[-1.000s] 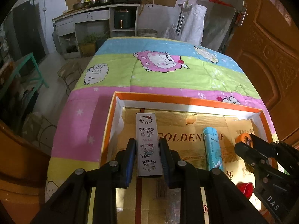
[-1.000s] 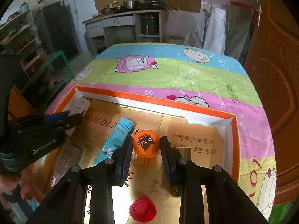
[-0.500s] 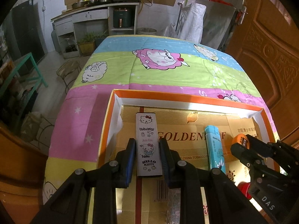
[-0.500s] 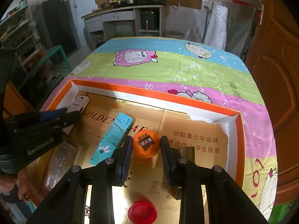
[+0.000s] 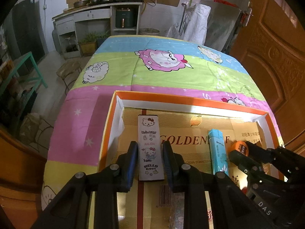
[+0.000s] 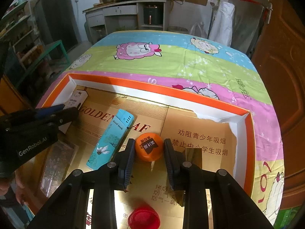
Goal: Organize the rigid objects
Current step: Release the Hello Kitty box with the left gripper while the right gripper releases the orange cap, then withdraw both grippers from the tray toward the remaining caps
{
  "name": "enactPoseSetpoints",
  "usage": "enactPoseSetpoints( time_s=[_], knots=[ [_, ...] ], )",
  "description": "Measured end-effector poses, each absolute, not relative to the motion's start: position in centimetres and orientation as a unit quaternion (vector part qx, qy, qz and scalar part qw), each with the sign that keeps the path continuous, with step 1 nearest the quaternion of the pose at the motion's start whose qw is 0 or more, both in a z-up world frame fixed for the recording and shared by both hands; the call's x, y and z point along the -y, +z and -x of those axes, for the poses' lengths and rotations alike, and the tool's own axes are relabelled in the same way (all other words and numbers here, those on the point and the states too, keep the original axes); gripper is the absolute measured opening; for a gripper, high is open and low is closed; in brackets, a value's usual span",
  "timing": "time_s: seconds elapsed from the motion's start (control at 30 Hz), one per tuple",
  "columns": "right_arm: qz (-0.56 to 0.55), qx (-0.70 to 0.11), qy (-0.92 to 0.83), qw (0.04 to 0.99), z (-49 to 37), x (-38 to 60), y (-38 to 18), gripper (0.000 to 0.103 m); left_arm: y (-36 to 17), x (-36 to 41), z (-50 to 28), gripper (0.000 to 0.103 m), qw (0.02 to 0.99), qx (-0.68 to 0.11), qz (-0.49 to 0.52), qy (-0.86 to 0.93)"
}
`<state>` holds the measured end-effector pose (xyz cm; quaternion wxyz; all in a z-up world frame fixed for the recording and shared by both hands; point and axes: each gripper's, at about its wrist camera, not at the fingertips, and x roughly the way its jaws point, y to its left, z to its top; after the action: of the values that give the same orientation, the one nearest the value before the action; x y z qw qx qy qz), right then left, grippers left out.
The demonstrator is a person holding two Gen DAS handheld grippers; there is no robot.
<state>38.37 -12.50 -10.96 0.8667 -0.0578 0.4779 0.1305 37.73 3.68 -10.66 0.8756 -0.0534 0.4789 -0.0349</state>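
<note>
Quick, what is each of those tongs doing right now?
Left tongs: just opening wider, Hello Kitty box between them; grip unclear.
Right tongs: closed on orange cap.

Hello Kitty box (image 5: 150,148) between hand-held gripper (image 5: 150,159) pads

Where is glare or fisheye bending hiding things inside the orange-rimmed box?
Left wrist view: bright sunlit band along the far inner wall of the orange-rimmed cardboard box; its rim bows. Right wrist view: glare washes out the gold liner beneath the round red cap.
</note>
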Motion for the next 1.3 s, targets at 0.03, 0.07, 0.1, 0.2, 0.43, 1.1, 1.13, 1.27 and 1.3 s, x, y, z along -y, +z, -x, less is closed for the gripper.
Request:
enactPoseSetpoints(
  time_s=[0.03, 0.07, 0.1, 0.2, 0.43, 1.1, 1.13, 1.27, 1.3],
  knots=[
    [0.058, -0.477, 0.130, 0.867, -38.4, 12.5, -10.9, 0.031, -10.6, -3.7, -37.7, 0.028, 0.876, -0.478, 0.056, -0.036],
    [0.057, -0.477, 0.130, 0.867, -38.4, 12.5, -11.0, 0.031, -10.6, -3.8, -37.7, 0.031, 0.876, -0.477, 0.059, -0.036],
    [0.058, -0.477, 0.129, 0.867, -38.4, 12.5, -11.0, 0.031, -10.6, -3.8, -37.7, 0.035, 0.876, -0.477, 0.060, -0.036],
    [0.063, -0.474, 0.124, 0.869, -38.3, 12.4, -10.8, 0.032, -10.4, -3.9, -37.6, 0.043, 0.878, -0.474, 0.063, -0.035],
    [0.068, -0.456, 0.119, 0.879, -37.5, 12.6, -9.7, 0.042, -9.1, -3.9, -36.8, 0.043, 0.885, -0.460, 0.062, -0.036],
    [0.038, -0.428, 0.101, 0.897, -31.4, 14.9, -5.7, 0.042, -4.8, -3.0, -30.8, 0.043, 0.901, -0.424, 0.075, -0.052],
    [0.037, -0.427, 0.101, 0.898, -30.9, 15.1, -5.5, 0.042, -4.7, -2.9, -30.4, 0.043, 0.902, -0.423, 0.074, -0.053],
    [0.033, -0.425, 0.097, 0.899, -29.4, 15.5, -5.2, 0.042, -4.2, -2.7, -29.0, 0.043, 0.904, -0.418, 0.070, -0.054],
    [0.032, -0.425, 0.097, 0.900, -29.1, 15.6, -5.1, 0.042, -4.1, -2.7, -28.6, 0.043, 0.905, -0.416, 0.069, -0.055]
  ],
)
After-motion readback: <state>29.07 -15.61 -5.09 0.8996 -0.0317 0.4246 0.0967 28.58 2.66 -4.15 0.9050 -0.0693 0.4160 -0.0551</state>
